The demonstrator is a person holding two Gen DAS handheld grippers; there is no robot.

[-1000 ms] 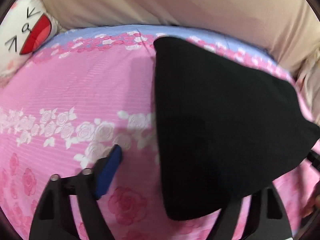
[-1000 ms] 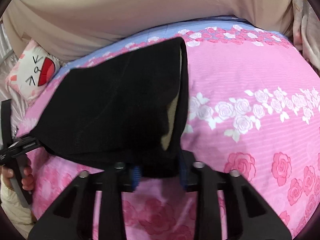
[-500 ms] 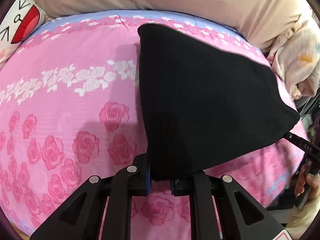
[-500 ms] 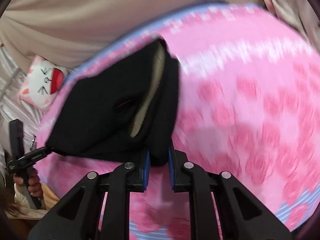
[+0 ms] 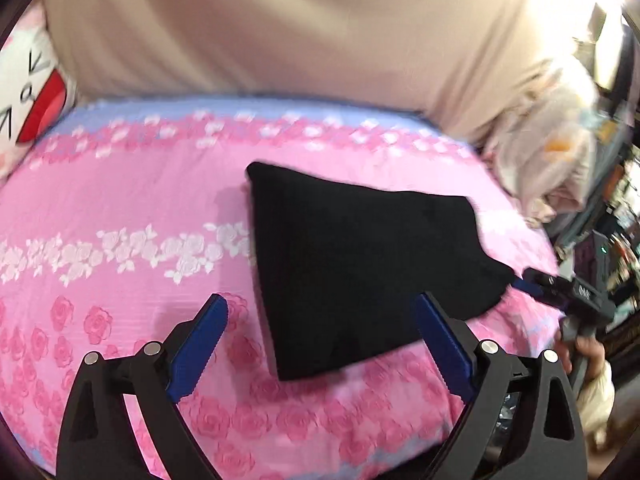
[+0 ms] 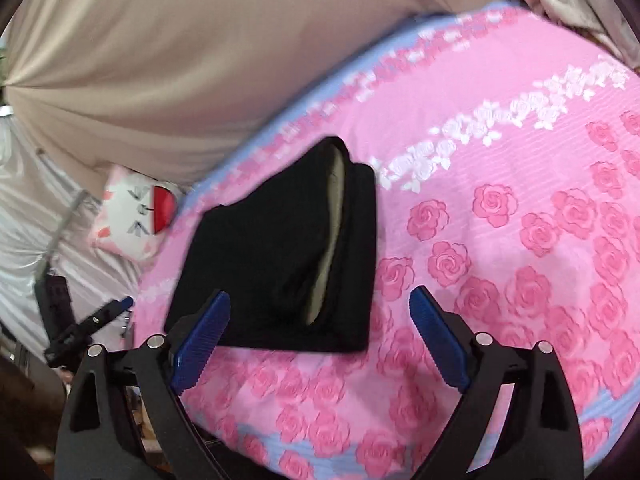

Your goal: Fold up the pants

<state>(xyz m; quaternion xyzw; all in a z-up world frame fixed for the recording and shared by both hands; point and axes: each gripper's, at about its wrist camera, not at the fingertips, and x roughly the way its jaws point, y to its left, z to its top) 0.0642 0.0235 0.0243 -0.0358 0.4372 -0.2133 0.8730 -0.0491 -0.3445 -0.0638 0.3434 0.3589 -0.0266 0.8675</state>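
Observation:
The black pants [image 5: 352, 264] lie folded in a flat stack on the pink rose-print bed cover [image 5: 120, 208]. In the right wrist view the pants [image 6: 280, 256] show a beige lining at their open right edge. My left gripper [image 5: 320, 344] is open and empty, held back above the stack's near edge. My right gripper [image 6: 320, 340] is open and empty, just short of the stack's near edge. The right gripper also shows in the left wrist view [image 5: 560, 288] at the stack's right corner. The left gripper shows in the right wrist view [image 6: 92, 324], off the bed to the left.
A white cat-face cushion [image 6: 136, 212] lies at the bed's head end. A beige curtain [image 5: 304, 28] hangs behind the bed. Pale bundled bedding [image 5: 556, 160] sits at the right. The bed's near edge shows a blue stripe [image 6: 256, 456].
Both grippers were shut on the near corners of the pants half a second ago. Both have opened, let go and pulled back. The pants now rest flat on the bed.

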